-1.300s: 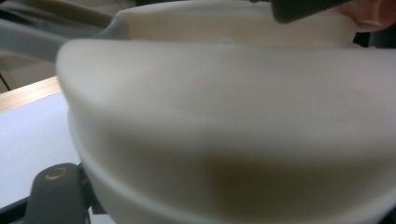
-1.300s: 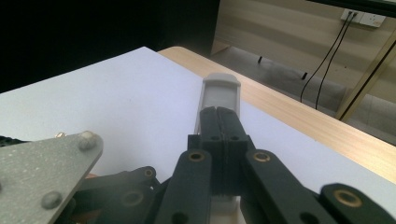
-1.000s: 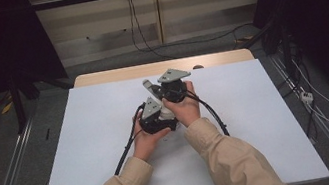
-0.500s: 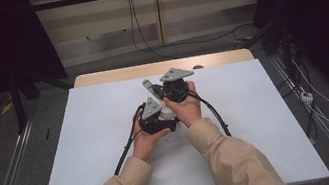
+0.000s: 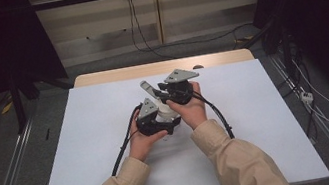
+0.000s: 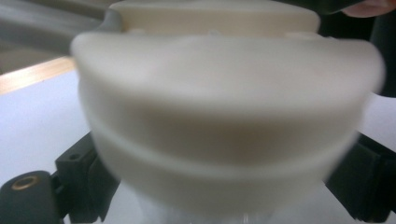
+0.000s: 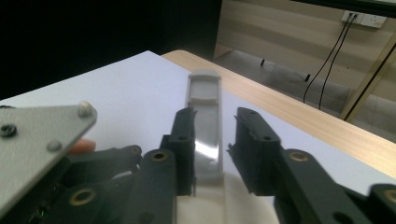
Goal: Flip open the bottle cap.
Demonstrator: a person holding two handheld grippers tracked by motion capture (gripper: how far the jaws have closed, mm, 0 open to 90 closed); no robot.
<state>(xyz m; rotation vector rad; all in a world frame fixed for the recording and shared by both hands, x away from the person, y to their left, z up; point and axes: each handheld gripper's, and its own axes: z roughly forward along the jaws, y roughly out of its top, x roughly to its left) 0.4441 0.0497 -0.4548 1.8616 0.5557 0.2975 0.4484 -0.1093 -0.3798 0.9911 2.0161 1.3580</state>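
Two grippers, left (image 5: 157,119) and right (image 7: 215,154), have just spread their jaws, so your cream round pot (image 6: 224,116) and its grey flat handle (image 7: 205,126) sit unpinched, the job unfinished.

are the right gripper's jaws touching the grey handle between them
Partly touching. In the right gripper view the left jaw lies against the grey handle, while a gap separates the right jaw of the right gripper from it.

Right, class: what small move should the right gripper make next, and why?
Probably ease the right gripper back off the grey handle. Its jaws have just been opening, and the handle lies between them with a gap at one jaw, so the grip looks released.
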